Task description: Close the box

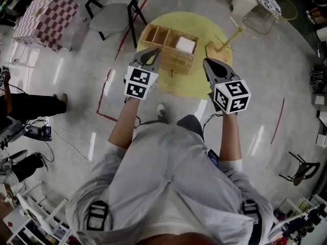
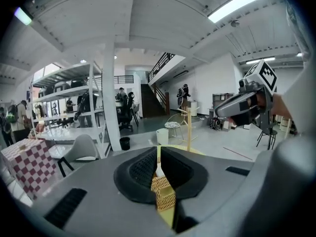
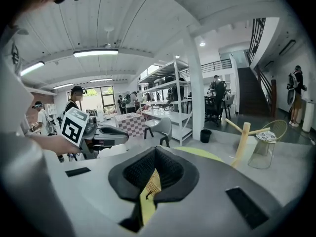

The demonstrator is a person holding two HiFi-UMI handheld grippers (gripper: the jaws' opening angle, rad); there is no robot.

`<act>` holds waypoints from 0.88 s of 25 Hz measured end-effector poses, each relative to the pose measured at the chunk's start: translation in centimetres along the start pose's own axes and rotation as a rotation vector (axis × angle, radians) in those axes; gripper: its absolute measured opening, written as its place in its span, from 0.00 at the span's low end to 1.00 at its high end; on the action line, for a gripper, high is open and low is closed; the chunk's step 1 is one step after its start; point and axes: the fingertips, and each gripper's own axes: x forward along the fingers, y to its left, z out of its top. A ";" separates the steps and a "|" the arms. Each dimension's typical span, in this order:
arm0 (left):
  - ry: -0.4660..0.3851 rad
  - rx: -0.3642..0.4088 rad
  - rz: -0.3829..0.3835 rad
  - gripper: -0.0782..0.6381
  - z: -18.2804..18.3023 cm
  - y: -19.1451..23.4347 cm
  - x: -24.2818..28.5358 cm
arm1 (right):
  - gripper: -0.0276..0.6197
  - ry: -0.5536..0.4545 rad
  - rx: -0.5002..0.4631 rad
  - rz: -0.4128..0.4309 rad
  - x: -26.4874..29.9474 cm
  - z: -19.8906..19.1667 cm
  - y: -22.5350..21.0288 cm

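An open wicker box stands on a round yellow table. Its lid lies back to the left and something white sits inside. My left gripper hangs above the box's near left corner, jaws shut and empty. My right gripper is off the box's right side, also shut and empty. In the left gripper view a strip of the box shows through the slit between the left gripper's jaws. The right gripper view shows the box below the right gripper's jaws.
A wooden peg stand rises at the table's right edge. A grey chair and a checkered cube stand at the far left. A wire stool is at the far right. Someone's legs show at the left.
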 end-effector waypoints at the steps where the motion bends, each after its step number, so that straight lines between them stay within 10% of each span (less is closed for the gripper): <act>1: 0.004 -0.015 -0.004 0.16 -0.5 0.0 0.8 | 0.08 0.010 0.002 0.002 0.5 -0.3 -0.6; 22: 0.373 -0.322 -0.028 0.29 -19.5 -4.3 10.6 | 0.08 0.234 -0.060 0.032 8.6 -8.6 -8.3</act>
